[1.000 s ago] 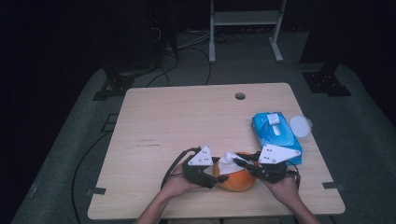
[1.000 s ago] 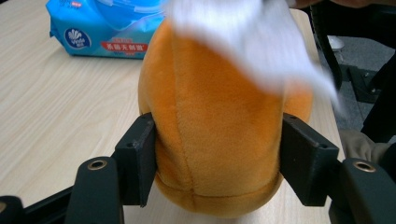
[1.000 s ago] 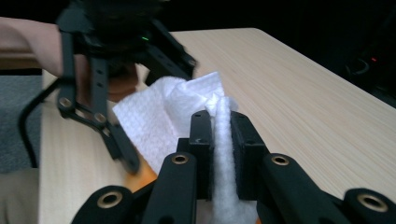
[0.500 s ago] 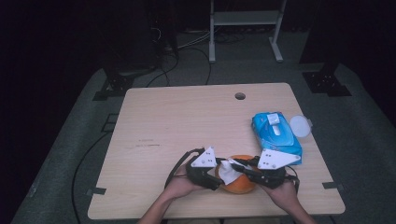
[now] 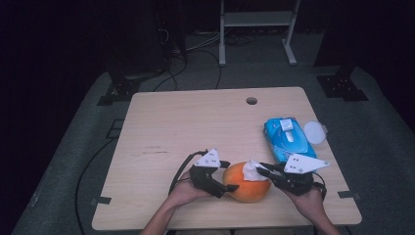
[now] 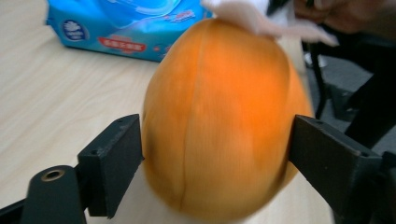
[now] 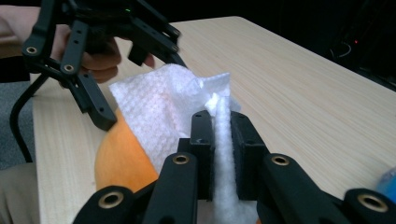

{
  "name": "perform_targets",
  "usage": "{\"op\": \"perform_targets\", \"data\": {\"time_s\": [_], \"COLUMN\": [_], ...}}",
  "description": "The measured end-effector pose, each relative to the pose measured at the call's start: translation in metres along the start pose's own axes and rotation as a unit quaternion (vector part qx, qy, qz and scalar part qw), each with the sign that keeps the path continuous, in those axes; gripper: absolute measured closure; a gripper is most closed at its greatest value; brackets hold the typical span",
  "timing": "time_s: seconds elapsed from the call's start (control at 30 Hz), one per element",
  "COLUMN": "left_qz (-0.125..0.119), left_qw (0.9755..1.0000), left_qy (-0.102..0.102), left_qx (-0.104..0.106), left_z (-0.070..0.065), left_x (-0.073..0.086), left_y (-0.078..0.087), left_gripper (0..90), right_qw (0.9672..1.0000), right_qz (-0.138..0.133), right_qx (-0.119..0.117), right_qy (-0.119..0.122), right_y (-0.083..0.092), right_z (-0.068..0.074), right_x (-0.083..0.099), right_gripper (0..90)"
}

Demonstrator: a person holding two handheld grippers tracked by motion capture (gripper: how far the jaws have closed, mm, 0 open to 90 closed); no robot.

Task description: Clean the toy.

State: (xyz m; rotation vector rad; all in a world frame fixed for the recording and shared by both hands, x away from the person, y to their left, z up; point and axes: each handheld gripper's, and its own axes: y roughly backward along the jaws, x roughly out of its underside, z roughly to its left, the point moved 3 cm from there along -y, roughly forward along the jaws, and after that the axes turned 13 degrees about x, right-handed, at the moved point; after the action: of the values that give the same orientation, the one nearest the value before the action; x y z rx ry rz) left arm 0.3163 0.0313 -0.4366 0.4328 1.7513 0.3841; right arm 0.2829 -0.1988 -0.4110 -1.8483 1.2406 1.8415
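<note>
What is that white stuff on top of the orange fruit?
A crumpled white wipe lies on the orange fruit, pinched by the right gripper. The peel under the wipe is covered.

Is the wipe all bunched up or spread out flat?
Bunched up. The right gripper pinches the white wipe into a crumpled wad lying on the orange fruit.

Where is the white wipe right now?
In the high view the white wipe lies on top of the orange fruit near the table's front edge, pinched in the right gripper, with the blue wipes pack just behind.
</note>
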Motion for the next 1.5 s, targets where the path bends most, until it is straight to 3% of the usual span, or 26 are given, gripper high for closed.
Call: {"op": "perform_targets", "data": {"time_s": [0.07,0.17,0.3,0.47,0.67,0.73,0.83,0.93,1.0,1.13,1.37,1.5], "left_qz": [0.008,0.016,0.024,0.026,0.018,0.008,0.005,0.020,0.021,0.030,0.027,0.025], "left_qw": [1.0000,0.9992,0.9953,0.9925,0.9951,0.9973,0.9992,0.9990,0.9988,0.9976,0.9987,0.9991], "left_qy": [-0.005,-0.033,-0.088,-0.111,-0.088,-0.066,-0.036,-0.037,-0.042,-0.061,-0.041,-0.032], "left_qx": [0.000,-0.014,-0.033,-0.044,-0.042,-0.031,-0.017,-0.014,-0.013,-0.014,-0.009,-0.012], "left_z": [-0.002,-0.007,-0.015,-0.012,-0.003,-0.002,-0.002,-0.004,-0.004,-0.003,0.009,0.012], "left_x": [-0.001,-0.004,-0.006,-0.003,0.004,0.003,-0.003,-0.004,-0.002,0.005,0.017,0.020], "left_y": [-0.005,-0.006,-0.005,0.006,0.014,0.012,0.006,-0.002,0.000,0.009,0.023,0.026], "left_gripper": [17.4,25.3,36.8,42.7,40.9,32.5,16.2,11.9,13.7,30.6,35.1,34.8], "right_qw": [0.9999,0.9996,0.9983,0.9988,1.0000,1.0000,1.0000,0.9998,0.9994,0.9986,0.9998,0.9999], "right_qz": [-0.002,-0.008,-0.023,-0.021,-0.003,0.001,0.000,-0.004,-0.009,-0.016,-0.007,0.006], "right_qx": [-0.005,-0.022,-0.046,-0.039,-0.003,0.001,0.001,-0.010,-0.021,-0.034,-0.014,-0.013], "right_qy": [0.011,0.017,0.027,0.022,0.008,0.002,0.003,0.015,0.025,0.035,0.009,0.002], "right_y": [-0.003,-0.010,-0.021,-0.024,-0.011,-0.007,-0.006,-0.012,-0.016,-0.022,-0.017,-0.011], "right_z": [0.008,0.019,0.031,0.021,-0.002,-0.005,0.000,0.011,0.020,0.030,0.009,0.007], "right_x": [-0.004,-0.010,-0.021,-0.024,-0.008,-0.001,0.001,-0.006,-0.011,-0.017,-0.004,0.009], "right_gripper": [80.1,80.1,80.1,80.1,80.1,80.1,80.2,80.1,80.1,80.1,80.1,80.1]}}
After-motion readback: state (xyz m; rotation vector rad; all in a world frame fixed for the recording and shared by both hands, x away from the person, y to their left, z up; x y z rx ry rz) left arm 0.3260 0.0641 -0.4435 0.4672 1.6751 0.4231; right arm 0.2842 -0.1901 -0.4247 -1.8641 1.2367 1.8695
